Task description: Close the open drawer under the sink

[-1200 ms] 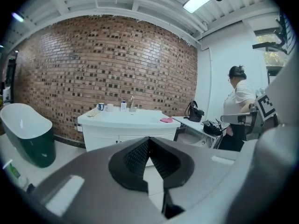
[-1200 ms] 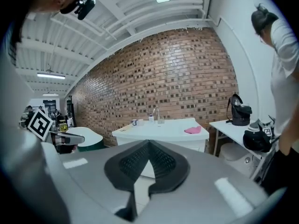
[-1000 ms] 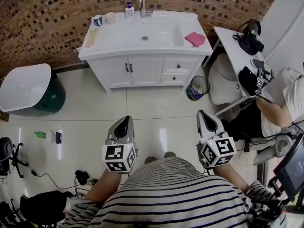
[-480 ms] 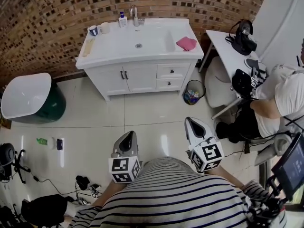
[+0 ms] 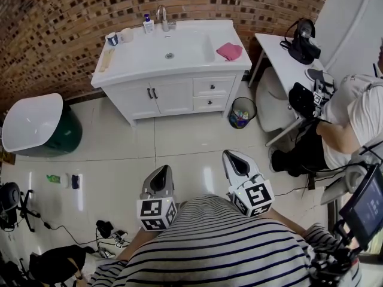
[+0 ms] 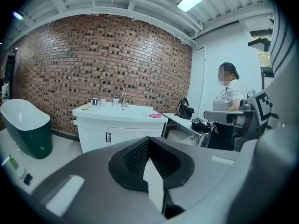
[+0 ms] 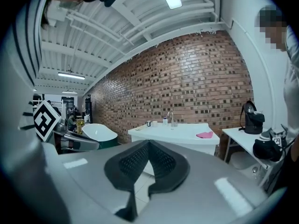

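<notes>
The white vanity (image 5: 173, 94) with its sink (image 5: 169, 46) stands against the brick wall, far ahead of me. Its two drawers (image 5: 214, 86) on the right side look flush with the cabinet front, and the double doors (image 5: 151, 93) are closed. My left gripper (image 5: 160, 173) and right gripper (image 5: 232, 158) hang close to my striped shirt, over the floor tiles and well short of the vanity. Both are shut on nothing. The vanity (image 6: 119, 127) also shows small in the left gripper view, beyond the shut left gripper (image 6: 148, 143). It sits beyond the right gripper (image 7: 148, 144) too, as the vanity (image 7: 175, 133).
A pink cloth (image 5: 230, 51), bottles and cups (image 5: 125, 33) lie on the countertop. A waste bin (image 5: 240, 111) stands right of the vanity, a white-and-green bathtub (image 5: 33, 124) to its left. A person (image 5: 353, 118) sits at a white desk (image 5: 287, 64) on the right. Cables (image 5: 108, 229) litter the floor.
The vanity has slid up and left in the head view and looks smaller. Both grippers have drawn lower and nearer my body, the right one shifting left.
</notes>
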Demonstrator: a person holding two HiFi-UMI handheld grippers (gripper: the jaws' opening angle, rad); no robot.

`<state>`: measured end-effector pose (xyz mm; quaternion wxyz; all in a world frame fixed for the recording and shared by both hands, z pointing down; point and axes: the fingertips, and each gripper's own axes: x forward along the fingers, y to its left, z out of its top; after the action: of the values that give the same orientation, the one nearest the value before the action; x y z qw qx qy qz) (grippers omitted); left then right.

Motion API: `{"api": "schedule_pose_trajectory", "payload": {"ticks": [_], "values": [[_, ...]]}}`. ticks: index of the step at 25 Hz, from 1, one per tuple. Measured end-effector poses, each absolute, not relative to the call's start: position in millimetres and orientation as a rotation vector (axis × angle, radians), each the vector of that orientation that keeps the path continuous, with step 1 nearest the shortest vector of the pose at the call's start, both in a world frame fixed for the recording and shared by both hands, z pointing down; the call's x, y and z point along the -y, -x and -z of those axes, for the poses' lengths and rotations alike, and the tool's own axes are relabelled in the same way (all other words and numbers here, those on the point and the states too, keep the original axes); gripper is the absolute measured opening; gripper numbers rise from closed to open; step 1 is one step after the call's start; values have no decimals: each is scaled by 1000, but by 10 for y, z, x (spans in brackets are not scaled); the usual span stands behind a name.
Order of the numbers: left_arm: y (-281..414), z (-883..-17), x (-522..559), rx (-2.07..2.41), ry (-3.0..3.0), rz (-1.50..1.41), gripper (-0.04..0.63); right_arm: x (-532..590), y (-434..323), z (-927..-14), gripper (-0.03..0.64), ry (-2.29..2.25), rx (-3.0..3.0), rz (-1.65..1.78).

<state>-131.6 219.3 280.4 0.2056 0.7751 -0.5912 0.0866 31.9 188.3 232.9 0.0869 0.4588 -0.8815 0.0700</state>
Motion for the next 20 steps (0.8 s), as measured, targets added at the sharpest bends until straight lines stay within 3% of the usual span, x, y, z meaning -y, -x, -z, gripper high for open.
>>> {"api": "schedule_pose_trajectory", "payload": {"ticks": [20], "values": [[1316,-2832,-2207,1643,-2169,-262,15,-1935,-237,-2398,0,-1343,2617,-238]]}}
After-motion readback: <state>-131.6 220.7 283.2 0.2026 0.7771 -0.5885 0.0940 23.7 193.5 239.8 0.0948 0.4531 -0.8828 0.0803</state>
